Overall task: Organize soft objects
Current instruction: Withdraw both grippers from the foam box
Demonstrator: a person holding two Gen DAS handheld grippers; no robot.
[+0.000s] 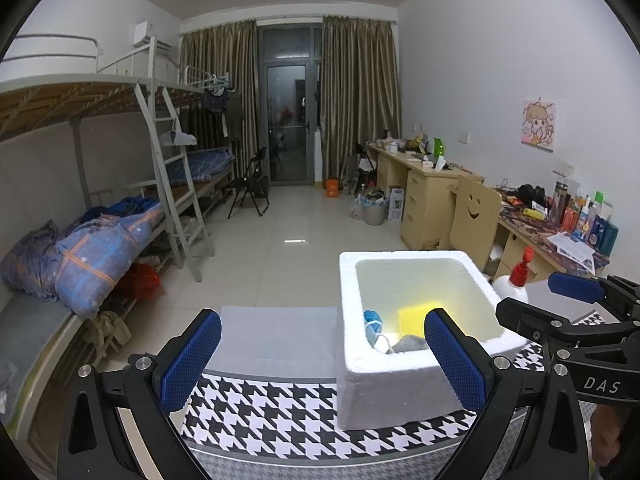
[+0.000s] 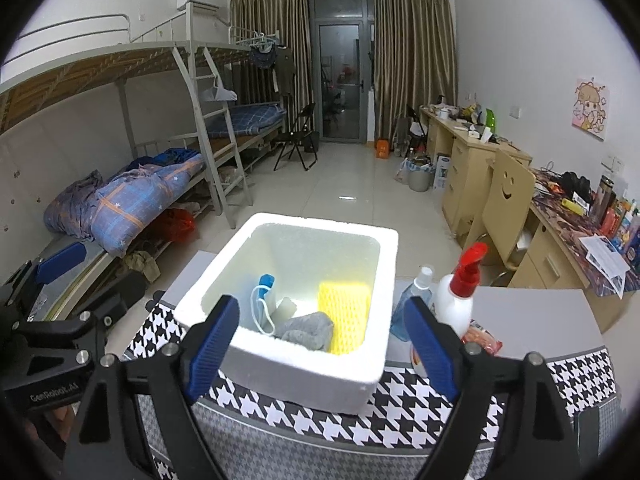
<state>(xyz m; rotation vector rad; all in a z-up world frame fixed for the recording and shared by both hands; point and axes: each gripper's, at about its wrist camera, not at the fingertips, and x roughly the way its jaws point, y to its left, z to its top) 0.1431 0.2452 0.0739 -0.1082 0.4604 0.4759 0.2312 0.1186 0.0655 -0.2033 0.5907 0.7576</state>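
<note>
The right gripper's pad [image 2: 430, 344] hides the clear bottle's [image 2: 414, 296] base. At three o'clock, desk clutter [image 2: 616, 212] is too small to tell.

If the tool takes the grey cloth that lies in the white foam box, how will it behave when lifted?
The grey cloth lies crumpled and folded on itself in the foam box, so it is probably floppy and would hang down from the pinch. It looks like thin fabric, likely light. It rests against the yellow sponge and the face mask, so it might drag them a little.
</note>
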